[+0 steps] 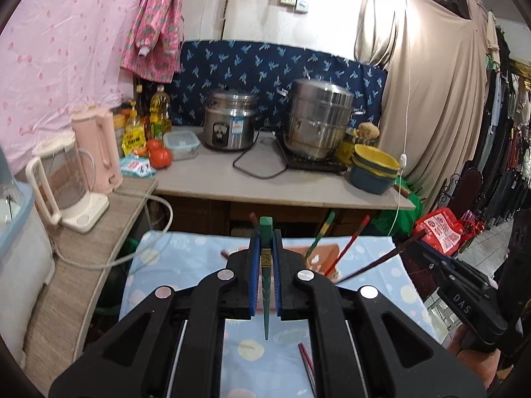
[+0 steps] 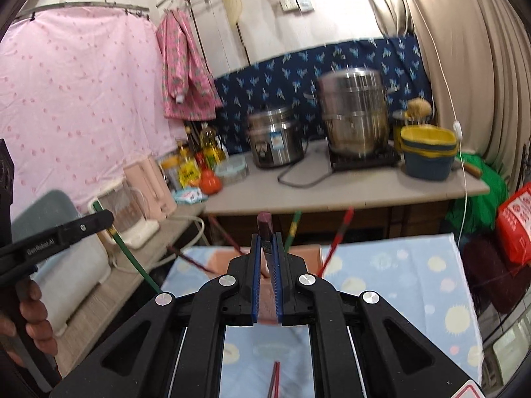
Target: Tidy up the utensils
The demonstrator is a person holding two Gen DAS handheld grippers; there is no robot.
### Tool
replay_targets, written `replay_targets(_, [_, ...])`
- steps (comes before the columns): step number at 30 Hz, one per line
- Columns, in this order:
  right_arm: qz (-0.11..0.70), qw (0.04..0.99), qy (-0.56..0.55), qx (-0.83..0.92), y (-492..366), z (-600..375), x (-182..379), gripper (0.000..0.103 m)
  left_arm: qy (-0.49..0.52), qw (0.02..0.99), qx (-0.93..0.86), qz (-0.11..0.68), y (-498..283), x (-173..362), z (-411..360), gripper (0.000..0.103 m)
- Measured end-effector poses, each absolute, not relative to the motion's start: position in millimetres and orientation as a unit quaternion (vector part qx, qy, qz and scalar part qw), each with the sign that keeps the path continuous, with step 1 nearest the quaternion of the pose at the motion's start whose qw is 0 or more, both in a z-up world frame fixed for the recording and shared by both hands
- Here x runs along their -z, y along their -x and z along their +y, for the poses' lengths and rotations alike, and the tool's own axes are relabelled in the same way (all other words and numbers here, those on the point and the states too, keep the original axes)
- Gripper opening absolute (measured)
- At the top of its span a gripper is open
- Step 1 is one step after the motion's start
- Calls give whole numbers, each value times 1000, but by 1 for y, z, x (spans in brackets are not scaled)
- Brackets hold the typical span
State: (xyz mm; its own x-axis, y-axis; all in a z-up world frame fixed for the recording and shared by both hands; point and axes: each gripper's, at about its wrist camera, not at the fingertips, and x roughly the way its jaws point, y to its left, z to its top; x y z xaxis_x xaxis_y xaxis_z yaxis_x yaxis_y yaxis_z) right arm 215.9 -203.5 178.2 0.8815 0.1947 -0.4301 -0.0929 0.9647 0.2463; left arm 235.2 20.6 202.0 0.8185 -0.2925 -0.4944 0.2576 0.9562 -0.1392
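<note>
Meanwhile each hand-held gripper, left (image 1: 265, 248) and right (image 2: 266, 248), pinches one chopstick.

Slanted chopsticks (image 1: 348, 245) are sticking out of the pink rectangular holder (image 2: 292, 257), blocking its opening; the light blue dotted tablecloth (image 2: 398, 285) to the right is lying open.

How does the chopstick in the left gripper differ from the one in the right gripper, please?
The green chopstick is clamped in the left gripper; the dark maroon chopstick is clamped in the right gripper. The green one's thin end shows below the pads; the maroon one's does not. Both stand roughly upright, thick end up.
</note>
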Motion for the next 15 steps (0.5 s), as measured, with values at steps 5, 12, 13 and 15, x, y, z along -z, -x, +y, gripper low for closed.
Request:
replay_targets(5, [193,972,-101,-82,-236,-198,-219,1,32,960,146,235,-254,-235,14,7])
replay_targets(12, [194,974,-85,-81,-259,-189,-223,1,29,962,141,233,-279,-242,9,7])
replay_targets(13, [202,973,-75,-76,-257,-187,-214,1,29,962,142,233,-278,-240,10,7])
replay_targets(15, [229,968,-74,-72,-251,-187,-189,1,31,960,145,238,-275,-232,12,7])
